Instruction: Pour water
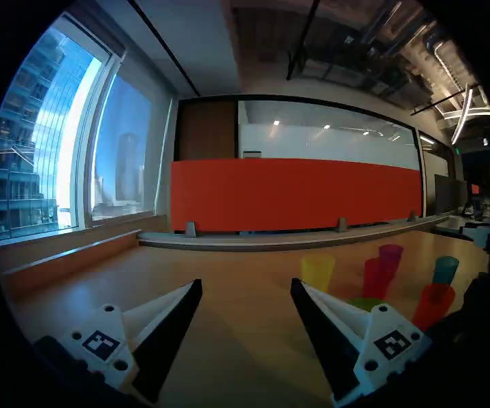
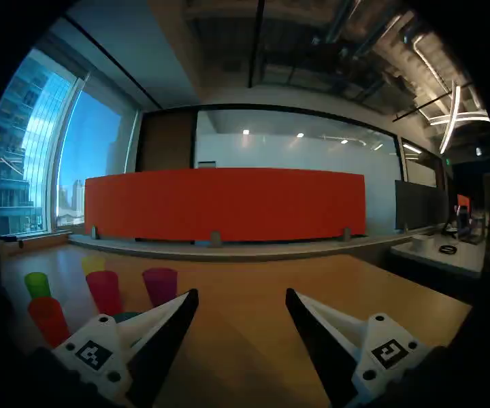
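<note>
Left gripper view looked across a wooden tabletop (image 1: 245,353) toward a long orange partition (image 1: 292,194) standing on a grey rail at the far edge, with tall windows (image 1: 41,156) on the left giving onto high-rise buildings. The left tongs (image 1: 245,282) hung wide open just above the wood, gripping nothing, with bare tabletop between their dark fingers. Each finger carried a white block printed with a black-and-white square marker.

The task's cups stood grouped ahead and to the right. The yellow cup (image 1: 318,270) was nearest the middle, just beyond the right finger's tip. The magenta cup (image 1: 390,257) stood behind the pink-red cup (image 1: 376,277), and the teal cup (image 1: 444,269) behind the orange cup (image 1: 433,304). The green cup (image 1: 362,303) was partly hidden by the right finger. All stood upright and translucent. Whether any held water could not be told.

Right gripper view showed the right tongs (image 2: 241,292) spread just as wide and holding nothing. Here the cups sat low at the left, beside that gripper's left finger, which covered one of them. A dark monitor (image 2: 418,204) stood off to the right, and strip lights (image 2: 449,119) hung from the open ceiling.
</note>
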The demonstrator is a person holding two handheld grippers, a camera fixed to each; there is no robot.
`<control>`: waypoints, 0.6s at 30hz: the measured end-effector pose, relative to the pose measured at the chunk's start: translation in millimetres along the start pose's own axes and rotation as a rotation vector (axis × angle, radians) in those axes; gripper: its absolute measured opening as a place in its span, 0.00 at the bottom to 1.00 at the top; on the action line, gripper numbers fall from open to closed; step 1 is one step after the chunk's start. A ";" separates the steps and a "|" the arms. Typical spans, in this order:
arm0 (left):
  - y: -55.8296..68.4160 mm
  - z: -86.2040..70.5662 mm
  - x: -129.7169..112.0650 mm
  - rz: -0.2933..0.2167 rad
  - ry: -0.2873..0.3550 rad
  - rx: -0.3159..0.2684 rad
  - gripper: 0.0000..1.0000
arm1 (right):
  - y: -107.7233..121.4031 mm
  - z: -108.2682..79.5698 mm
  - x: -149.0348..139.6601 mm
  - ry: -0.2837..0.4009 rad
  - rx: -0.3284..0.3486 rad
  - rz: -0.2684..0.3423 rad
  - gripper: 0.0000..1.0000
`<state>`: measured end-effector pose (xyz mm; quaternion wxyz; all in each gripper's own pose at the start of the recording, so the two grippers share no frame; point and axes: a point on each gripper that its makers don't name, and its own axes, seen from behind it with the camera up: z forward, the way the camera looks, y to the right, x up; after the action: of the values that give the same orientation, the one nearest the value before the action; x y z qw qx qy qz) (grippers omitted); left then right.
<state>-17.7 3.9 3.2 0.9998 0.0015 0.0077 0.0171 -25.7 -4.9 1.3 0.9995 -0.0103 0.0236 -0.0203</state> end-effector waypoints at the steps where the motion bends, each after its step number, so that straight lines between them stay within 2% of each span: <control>1: 0.0 0.0 -0.1 0.000 0.000 0.000 0.97 | 0.0 -0.1 0.2 0.000 0.000 0.000 0.99; 18: -0.2 0.7 0.1 0.000 0.000 0.000 0.97 | 0.5 -0.2 1.2 0.000 0.000 0.000 0.99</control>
<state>-17.6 3.7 3.8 0.9998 0.0014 0.0077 0.0171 -24.5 -4.4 1.0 0.9995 -0.0105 0.0235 -0.0204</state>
